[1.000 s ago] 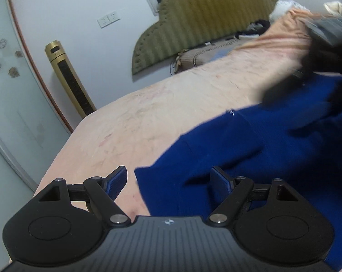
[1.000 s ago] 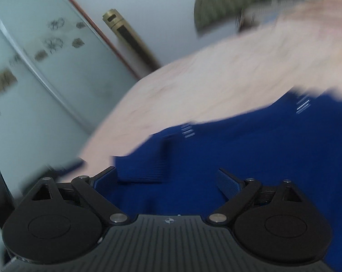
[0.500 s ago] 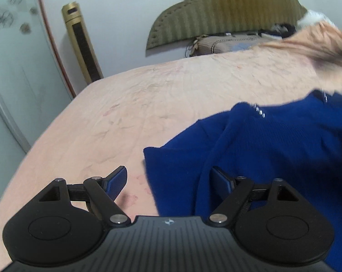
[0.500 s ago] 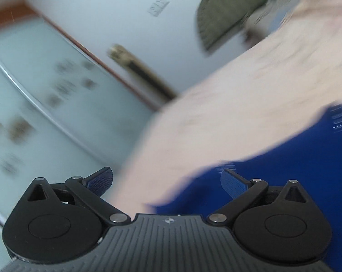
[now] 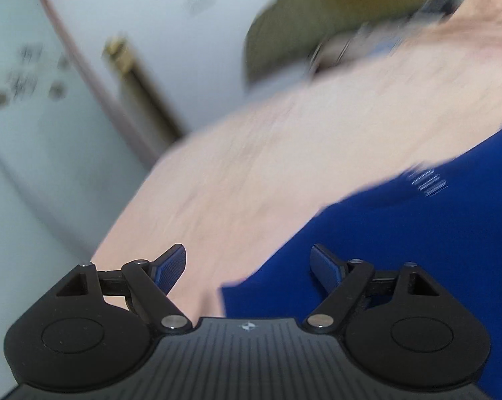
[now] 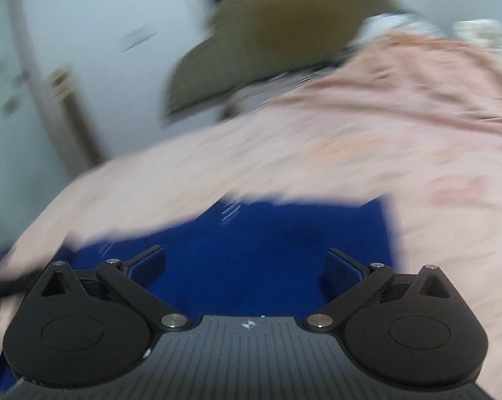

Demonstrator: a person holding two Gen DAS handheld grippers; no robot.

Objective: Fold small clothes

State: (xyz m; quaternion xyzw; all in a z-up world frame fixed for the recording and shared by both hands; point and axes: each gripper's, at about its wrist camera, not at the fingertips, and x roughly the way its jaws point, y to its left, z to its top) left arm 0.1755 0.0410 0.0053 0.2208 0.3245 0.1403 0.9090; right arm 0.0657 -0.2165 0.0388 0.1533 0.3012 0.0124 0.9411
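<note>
**A:** Any folding done yet? Looks early. Blue knit garment (image 6: 284, 260) lying on the pink bedspread (image 6: 384, 140), toward the near edge of the bed, still mostly spread out. Maybe one flap or sleeve doubled over on its left side, but too blurry to call that a fold.

**B:** Same read here. No neat rectangle, no stack anywhere. Left gripper (image 5: 249, 263) wide open, nothing between the pads, sitting right over the garment's left corner where blue meets pink. Right gripper (image 6: 247, 263) also spread wide and empty, hovering over the middle of the blue fabric.

**A:** So nothing pinched on either side. Touching the cloth or just above it?

**B:** Can't tell, smeared by motion blur. Pads clearly not pressing on anything though.

**A:** Guessing what's left then: basically everything. Grab an edge or two corners, bring one side over, tidy sleeves, fold again.

**B:** Yep. Little striped detail (image 5: 427, 180) near the far edge of the knit, could be a label or trim, hard to say. Olive headboard (image 6: 277, 40) at the far end of the bed, plenty of bare bedspread around for working.
</note>
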